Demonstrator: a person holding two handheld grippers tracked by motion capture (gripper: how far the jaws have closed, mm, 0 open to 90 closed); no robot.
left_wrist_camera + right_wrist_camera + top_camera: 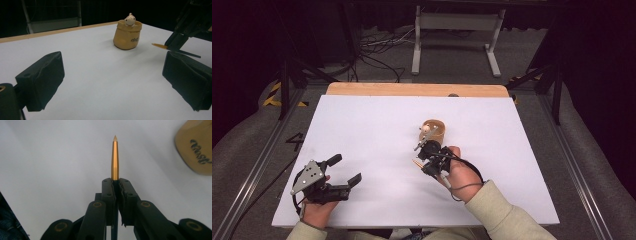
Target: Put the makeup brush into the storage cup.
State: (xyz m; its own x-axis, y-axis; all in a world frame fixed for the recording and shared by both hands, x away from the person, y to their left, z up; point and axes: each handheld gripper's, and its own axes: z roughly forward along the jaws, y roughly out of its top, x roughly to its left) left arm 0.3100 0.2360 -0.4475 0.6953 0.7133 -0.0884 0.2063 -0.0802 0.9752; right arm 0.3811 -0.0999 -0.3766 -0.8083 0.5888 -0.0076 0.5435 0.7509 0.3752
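Currently the right gripper (115, 185) is clenching a slim golden-tipped pen (115, 157), its long axis running straight out from the jaws. The tan sack-shaped ceramic holder (432, 130) is standing on the white counter (377, 130) just beyond the tip, nearer this hand, while the left gripper (347, 170) is resting released, well apart.

Tabletop (377, 150) lit evenly from overhead, bright white, surroundings nearly black. Soft faint shadows under the grippers, no glare. High view slightly soft, low-res. Right gripper view: near jaws blurred, pencil tip (115, 157) sharp. Left gripper view dim, grainy.
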